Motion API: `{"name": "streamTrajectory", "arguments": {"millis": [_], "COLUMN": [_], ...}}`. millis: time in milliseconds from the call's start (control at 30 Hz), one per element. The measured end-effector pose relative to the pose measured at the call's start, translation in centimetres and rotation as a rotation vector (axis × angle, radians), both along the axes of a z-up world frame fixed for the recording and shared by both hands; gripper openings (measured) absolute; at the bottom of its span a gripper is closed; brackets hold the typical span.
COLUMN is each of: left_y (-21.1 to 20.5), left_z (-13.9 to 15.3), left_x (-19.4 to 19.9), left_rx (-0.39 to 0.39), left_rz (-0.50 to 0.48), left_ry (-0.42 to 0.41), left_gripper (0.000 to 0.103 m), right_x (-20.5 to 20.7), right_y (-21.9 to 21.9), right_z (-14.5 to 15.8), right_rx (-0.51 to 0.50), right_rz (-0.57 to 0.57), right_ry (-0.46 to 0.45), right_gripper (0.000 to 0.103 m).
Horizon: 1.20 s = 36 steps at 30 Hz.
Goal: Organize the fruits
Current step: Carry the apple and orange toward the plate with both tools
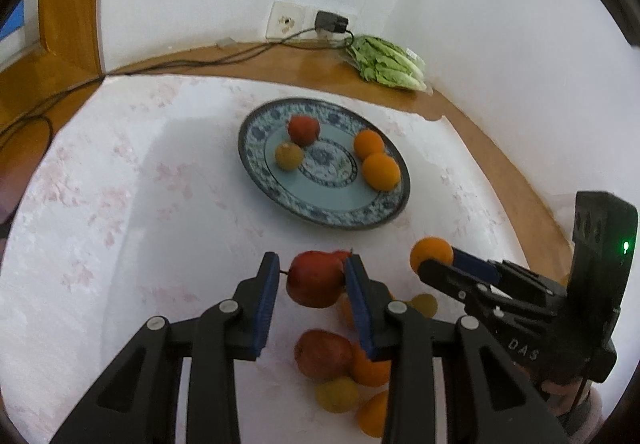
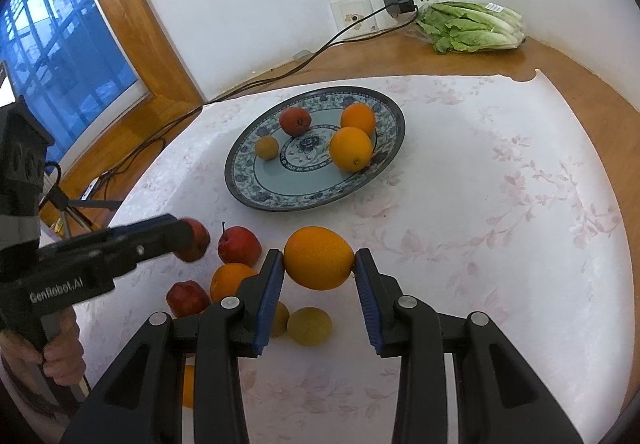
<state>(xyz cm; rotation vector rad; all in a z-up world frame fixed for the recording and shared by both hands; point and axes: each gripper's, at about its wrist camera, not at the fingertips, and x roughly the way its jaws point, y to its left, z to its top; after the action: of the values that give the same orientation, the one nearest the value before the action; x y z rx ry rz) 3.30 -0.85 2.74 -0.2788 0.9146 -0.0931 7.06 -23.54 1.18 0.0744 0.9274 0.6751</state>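
My left gripper (image 1: 311,259) is shut on a red apple (image 1: 316,282), whose stem points at the left pad; in the right wrist view the same gripper (image 2: 188,238) comes in from the left with that apple (image 2: 198,240). An orange (image 2: 319,258) is clamped between the pads of my right gripper (image 2: 318,255), which is also in the left wrist view (image 1: 434,260). Beyond both stands a blue-patterned plate (image 2: 288,203) (image 1: 320,217) with a red apple, a yellowish fruit and two oranges. Several loose apples, oranges and yellow fruits (image 2: 310,326) lie on the cloth under the grippers.
A white flowered cloth (image 2: 500,203) covers the wooden table. Bagged lettuce (image 2: 472,25) lies in the back corner by the wall sockets, with a charger (image 2: 398,5) and its cable trailing left. A window (image 2: 60,55) is at left. A hand (image 2: 60,360) holds the left gripper.
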Motion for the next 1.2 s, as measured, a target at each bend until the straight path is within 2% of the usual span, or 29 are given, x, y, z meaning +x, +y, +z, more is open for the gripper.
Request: {"name": "streamTrajectory", "arguments": {"millis": [533, 900, 1200], "left_y": [-0.4, -0.6, -0.7], "left_z": [1.3, 0.0, -1.3], "left_x": [3.4, 5.9, 7.4], "left_rx": [0.073, 0.113, 0.138], "left_rz": [0.005, 0.013, 0.008], "left_ry": [-0.057, -0.065, -0.07], "left_gripper": [0.035, 0.035, 0.035], "right_x": [0.8, 2.2, 3.6], "right_y": [0.4, 1.7, 2.7], "right_z": [0.8, 1.6, 0.8], "right_rx": [-0.002, -0.014, -0.028], "right_rz": [0.004, 0.022, 0.026], "right_ry": [-0.031, -0.073, -0.071], "right_gripper": [0.038, 0.038, 0.038]}}
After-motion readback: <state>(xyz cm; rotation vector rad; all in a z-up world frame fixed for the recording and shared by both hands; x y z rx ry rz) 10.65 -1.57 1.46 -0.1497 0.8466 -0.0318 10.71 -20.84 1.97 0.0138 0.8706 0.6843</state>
